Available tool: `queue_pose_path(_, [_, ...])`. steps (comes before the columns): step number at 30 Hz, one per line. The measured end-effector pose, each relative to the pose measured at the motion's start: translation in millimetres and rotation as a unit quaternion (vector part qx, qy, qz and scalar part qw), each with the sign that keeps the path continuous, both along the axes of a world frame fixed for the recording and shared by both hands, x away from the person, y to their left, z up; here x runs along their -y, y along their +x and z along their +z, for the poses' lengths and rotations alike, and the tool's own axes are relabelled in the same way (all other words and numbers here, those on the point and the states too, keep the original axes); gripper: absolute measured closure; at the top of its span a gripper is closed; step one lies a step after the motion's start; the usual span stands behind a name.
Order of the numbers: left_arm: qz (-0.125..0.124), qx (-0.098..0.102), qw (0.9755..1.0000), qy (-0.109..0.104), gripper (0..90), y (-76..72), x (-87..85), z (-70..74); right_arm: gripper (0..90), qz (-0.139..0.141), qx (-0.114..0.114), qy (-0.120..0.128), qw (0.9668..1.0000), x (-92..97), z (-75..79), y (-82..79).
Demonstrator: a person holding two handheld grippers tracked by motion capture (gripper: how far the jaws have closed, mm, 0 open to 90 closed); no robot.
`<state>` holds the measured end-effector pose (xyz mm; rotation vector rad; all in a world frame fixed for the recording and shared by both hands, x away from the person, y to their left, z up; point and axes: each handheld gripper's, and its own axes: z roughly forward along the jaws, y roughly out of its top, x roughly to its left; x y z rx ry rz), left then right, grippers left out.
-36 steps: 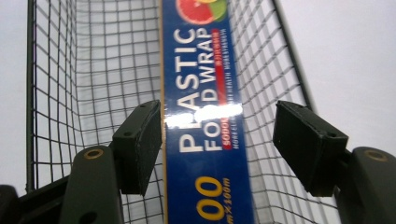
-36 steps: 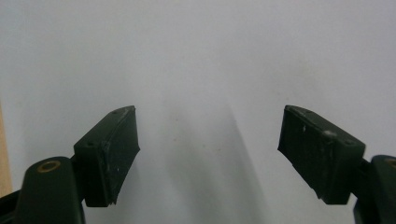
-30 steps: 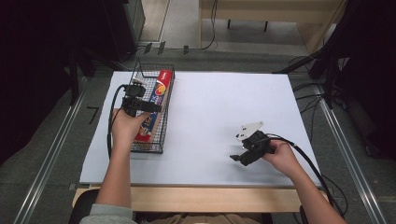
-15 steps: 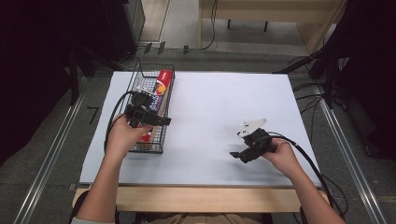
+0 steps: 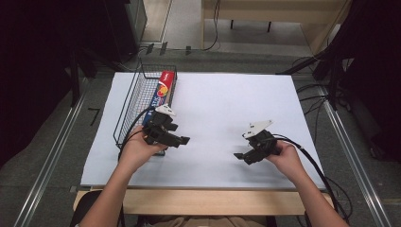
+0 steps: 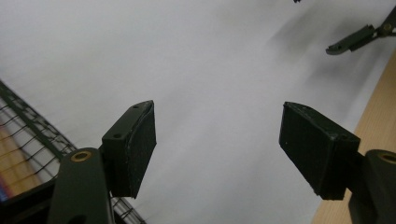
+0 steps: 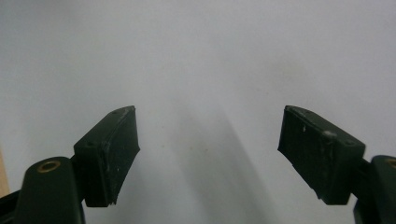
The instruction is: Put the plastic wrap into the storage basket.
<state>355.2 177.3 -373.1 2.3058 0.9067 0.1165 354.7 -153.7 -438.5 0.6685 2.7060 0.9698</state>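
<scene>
Red box (image 5: 163, 86) in basket (image 5: 137, 94) behind left tongs (image 5: 182, 140)

So the high view sits up above the person's edge of the table (image 5: 213, 90), looking forward and down, far enough back to take in the whole white sheet, the wire basket (image 5: 142, 101) on the left side and both forearms coming in from the bottom. The left gripper view rides right on the left gripper (image 6: 217, 144), super close to the sheet, looking past its two black jaws across the white surface; it also catches a corner of the basket (image 6: 28, 135), the wooden table edge and the far-off right gripper (image 6: 355, 39), all of which the high view has too. The right gripper view rides on the right gripper (image 7: 210, 149), close up over plain white sheet.
</scene>
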Motion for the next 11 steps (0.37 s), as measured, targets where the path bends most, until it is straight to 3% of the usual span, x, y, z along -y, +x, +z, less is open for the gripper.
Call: queue_pose_path(11, [-0.03, -0.001, 0.9995, 0.006, 27.2, -1.5, 16.1, -6.2, 20.5, -0.01, -0.005, 0.0, 0.9999, 3.3, -2.2, -1.3])
